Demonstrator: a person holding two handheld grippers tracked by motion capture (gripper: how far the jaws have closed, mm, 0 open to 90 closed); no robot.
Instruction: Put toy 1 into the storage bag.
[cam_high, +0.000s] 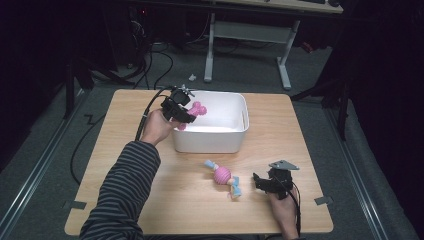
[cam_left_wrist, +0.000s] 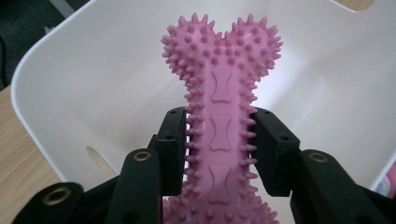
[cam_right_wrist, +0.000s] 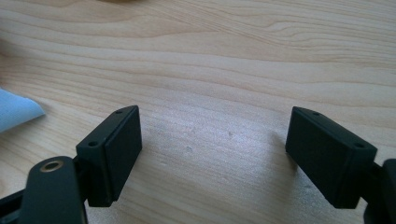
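A pink spiky bone toy (cam_left_wrist: 222, 116) is clamped by its shaft between the pads of my left gripper (cam_left_wrist: 219, 144). In the high view the left gripper (cam_high: 181, 114) holds the pink bone toy (cam_high: 196, 109) over the left rim of the white tub (cam_high: 235, 142). A second toy (cam_high: 223, 176), a pink spiky ball with pale blue ends, lies on the wooden table in front of the tub. My right gripper (cam_high: 259, 181) rests low just right of it, jaws wide apart with only bare wood between them (cam_right_wrist: 212, 149). A pale blue corner (cam_right_wrist: 16, 111) of that toy shows at the left.
The wooden table (cam_high: 125, 150) has free room left and right of the tub. The tub's inner wall (cam_left_wrist: 93, 88) surrounds the held bone, and something pink and pale blue (cam_left_wrist: 387, 183) sits at its lower right. A desk frame (cam_high: 247, 35) stands on the floor beyond.
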